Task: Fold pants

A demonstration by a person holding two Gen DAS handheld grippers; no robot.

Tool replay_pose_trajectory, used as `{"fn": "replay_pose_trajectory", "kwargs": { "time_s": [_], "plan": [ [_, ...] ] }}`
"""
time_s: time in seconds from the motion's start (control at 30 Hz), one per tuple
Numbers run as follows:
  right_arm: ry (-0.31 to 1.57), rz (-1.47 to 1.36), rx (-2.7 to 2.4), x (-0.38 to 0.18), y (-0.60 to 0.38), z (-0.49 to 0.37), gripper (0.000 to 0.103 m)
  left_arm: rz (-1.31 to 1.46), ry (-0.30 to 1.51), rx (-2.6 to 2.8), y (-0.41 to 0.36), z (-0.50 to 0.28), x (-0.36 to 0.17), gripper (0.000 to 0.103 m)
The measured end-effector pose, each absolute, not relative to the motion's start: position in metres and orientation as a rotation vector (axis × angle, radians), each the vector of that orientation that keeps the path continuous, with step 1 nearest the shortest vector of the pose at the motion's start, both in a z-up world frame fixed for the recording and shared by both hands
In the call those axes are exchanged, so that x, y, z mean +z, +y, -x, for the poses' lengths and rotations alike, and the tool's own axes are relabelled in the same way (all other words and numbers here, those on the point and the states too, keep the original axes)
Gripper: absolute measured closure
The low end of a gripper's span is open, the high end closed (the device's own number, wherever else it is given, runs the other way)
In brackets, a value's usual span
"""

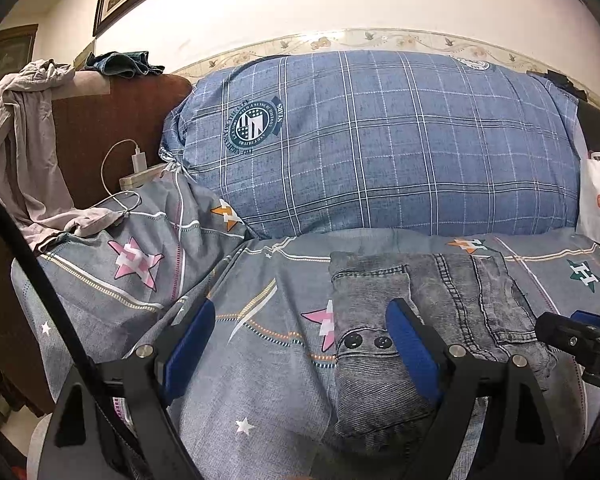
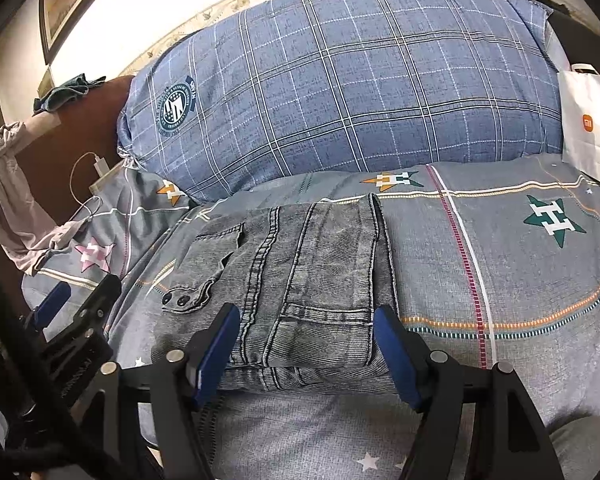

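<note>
The grey denim pants (image 2: 296, 280) lie on the bed (image 2: 500, 264) as a compact folded bundle, in front of the big blue plaid pillow (image 2: 340, 80). The right gripper (image 2: 306, 350) stands with its jaws wide apart on either side of the bundle's near edge, pads clear of the cloth, holding nothing; the left gripper (image 1: 300, 352) is likewise spread wide and empty, one pad over the buttoned corner. The fold looks nearly finished, so the sensible move is to press the layers flat and square the edges without dragging the top flap. A white paper bag (image 2: 588, 124), a charger and cable (image 1: 138, 160) and a loose beige garment (image 1: 24, 152) sit well apart, obstructing nothing.
</note>
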State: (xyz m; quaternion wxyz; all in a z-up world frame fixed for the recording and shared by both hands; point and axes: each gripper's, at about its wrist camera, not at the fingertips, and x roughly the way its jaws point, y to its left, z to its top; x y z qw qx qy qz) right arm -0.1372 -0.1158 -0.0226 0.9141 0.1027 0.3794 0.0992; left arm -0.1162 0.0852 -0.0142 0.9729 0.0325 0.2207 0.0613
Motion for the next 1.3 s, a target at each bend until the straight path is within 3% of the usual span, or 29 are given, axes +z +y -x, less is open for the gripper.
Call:
{"fn": "replay_pose_trajectory", "kwargs": {
  "time_s": [1.3],
  "plan": [
    [0.806,-0.191,0.202,-0.029,-0.115,0.135,0.030,-0.035,0.615,0.071,0.088,0.093,-0.037,0.015]
  ]
}}
